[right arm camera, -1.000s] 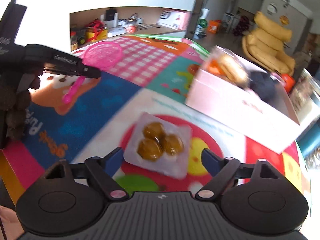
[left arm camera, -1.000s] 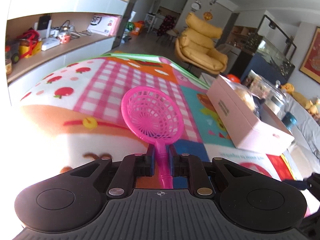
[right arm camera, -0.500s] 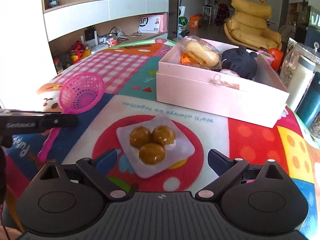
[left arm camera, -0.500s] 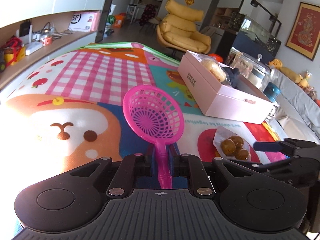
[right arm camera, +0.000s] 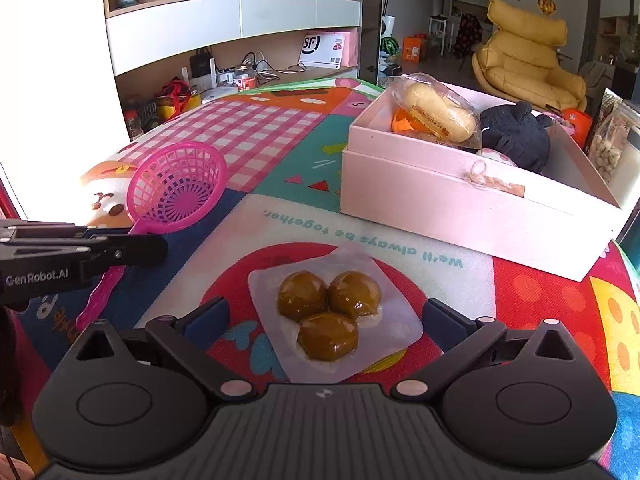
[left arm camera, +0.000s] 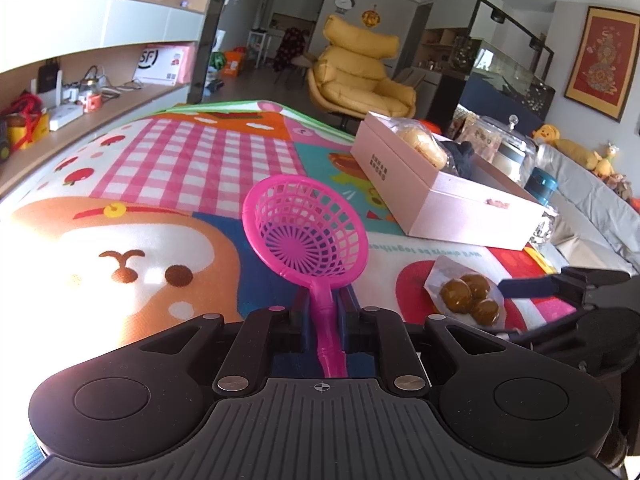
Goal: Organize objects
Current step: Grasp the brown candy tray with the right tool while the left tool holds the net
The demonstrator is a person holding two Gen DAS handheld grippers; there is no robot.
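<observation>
Two grippers: left gripper [left arm camera: 322, 308] clamped on pink strainer [left arm camera: 306, 232]; right gripper [right arm camera: 324, 316] just widened, straddling snack packet [right arm camera: 332, 312], not touching.

Packet of three balls [right arm camera: 334, 314] on the mat [right arm camera: 256, 136], box [right arm camera: 472, 204] behind it (strainer [right arm camera: 176, 188] to its left).

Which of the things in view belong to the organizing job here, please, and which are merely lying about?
Part of the job:
- pink toy strainer, clamped by the left gripper
- sealed pack of three brown balls, between the open fingers of the right gripper
- pink box holding a wrapped bun and a black plush toy

Lying about:
- yellow armchair
- shelf clutter
- blue bottle
</observation>
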